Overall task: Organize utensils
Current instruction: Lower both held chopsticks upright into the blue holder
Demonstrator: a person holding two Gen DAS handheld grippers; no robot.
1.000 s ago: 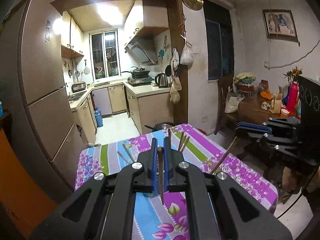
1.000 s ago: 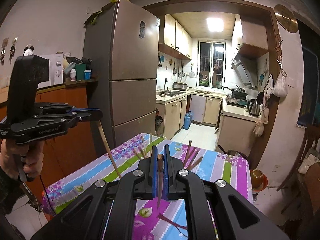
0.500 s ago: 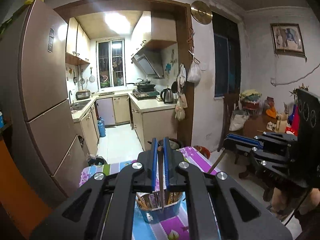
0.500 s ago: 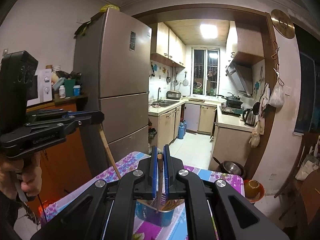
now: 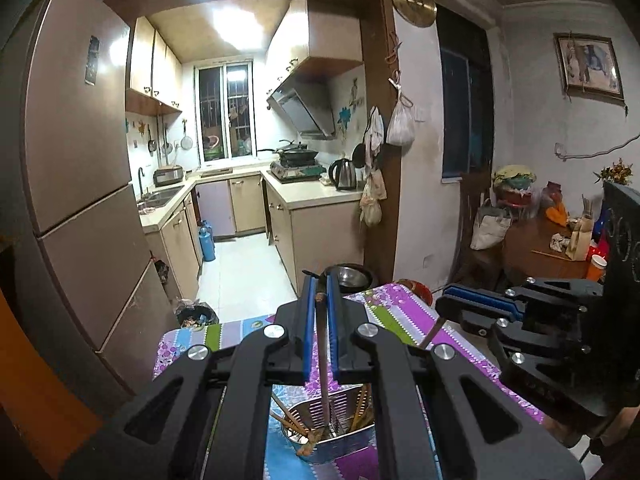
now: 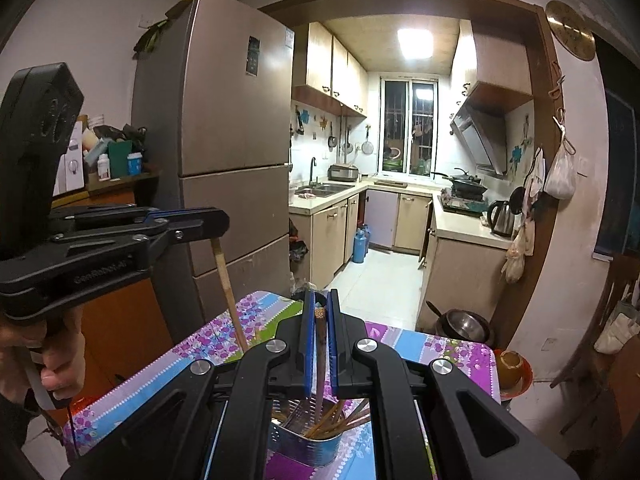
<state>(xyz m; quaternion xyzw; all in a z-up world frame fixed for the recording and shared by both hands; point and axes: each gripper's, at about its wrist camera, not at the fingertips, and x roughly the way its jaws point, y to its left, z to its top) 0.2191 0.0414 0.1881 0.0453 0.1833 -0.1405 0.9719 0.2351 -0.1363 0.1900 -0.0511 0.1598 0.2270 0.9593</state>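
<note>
My left gripper [image 5: 319, 294] is shut on a dark chopstick [image 5: 322, 364] that hangs down into a perforated metal utensil holder [image 5: 340, 440] with several chopsticks in it. My right gripper [image 6: 319, 312] is shut on another chopstick [image 6: 320, 360], its lower end inside the same holder [image 6: 304, 444]. In the left wrist view the right gripper [image 5: 452, 300] is at the right, its chopstick [image 5: 434, 332] slanting down. In the right wrist view the left gripper [image 6: 216, 224] is at the left, its chopstick [image 6: 230, 296] hanging towards the holder.
The holder stands on a table with a floral striped cloth [image 6: 168, 364]. A tall fridge [image 6: 224, 168] stands beyond the table's far left. The kitchen doorway and floor [image 5: 240, 272] lie past the far edge. A metal bowl [image 6: 464, 324] sits on the floor.
Both grippers have tilted and come down over the holder. The chopsticks they hold now reach into it. The table has slid down out of most of both views.
</note>
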